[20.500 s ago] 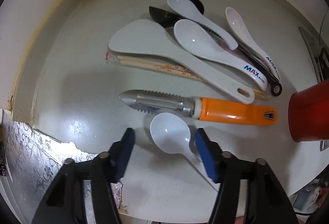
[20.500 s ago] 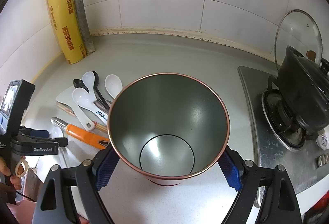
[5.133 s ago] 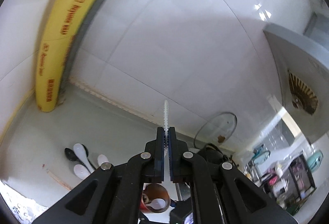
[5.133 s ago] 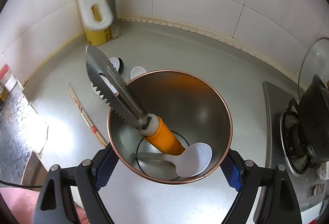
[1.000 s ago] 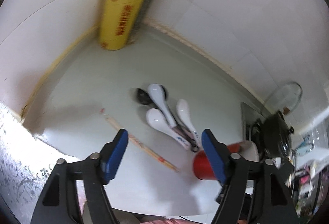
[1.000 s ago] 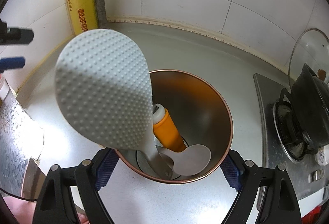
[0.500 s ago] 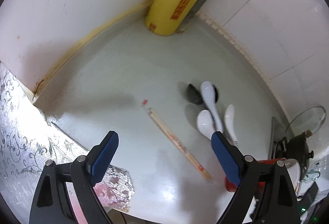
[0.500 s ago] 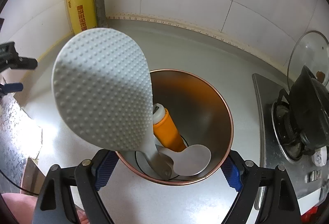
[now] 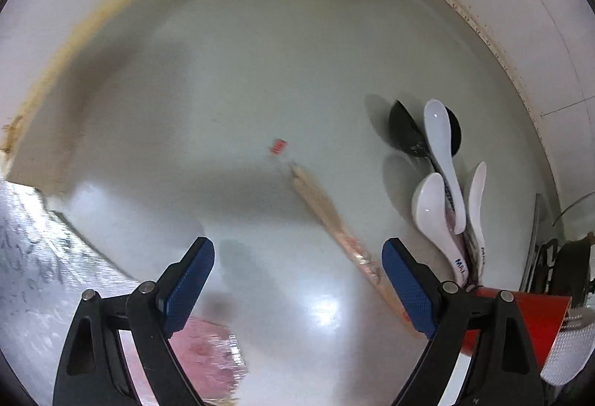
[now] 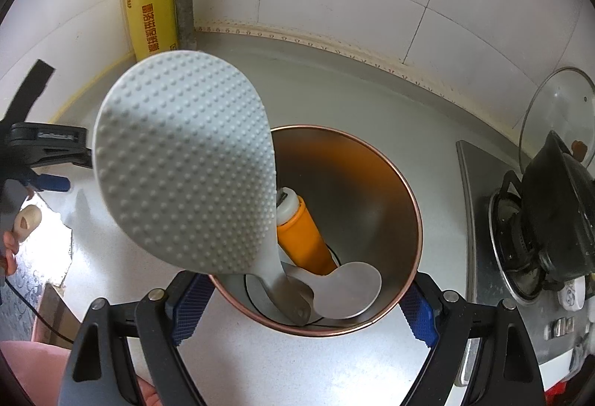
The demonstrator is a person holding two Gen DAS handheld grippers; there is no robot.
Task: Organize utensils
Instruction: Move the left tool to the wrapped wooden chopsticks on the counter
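Chopsticks (image 9: 334, 223), a thin wooden pair in a clear sleeve, lie flat on the grey counter (image 9: 223, 78) just ahead of the left gripper (image 9: 297, 279), whose jaws have just been opening and now stand wide with nothing between them. They look light, stiff and slick in their wrapper; the middle seems the best place to pinch. Beyond them lie white spoons (image 9: 442, 175) and a black spoon (image 9: 405, 134). The right gripper (image 10: 303, 309) clamps the red cup (image 10: 372, 182), which already holds the rice paddle (image 10: 186, 164) and the peeler (image 10: 301, 235).
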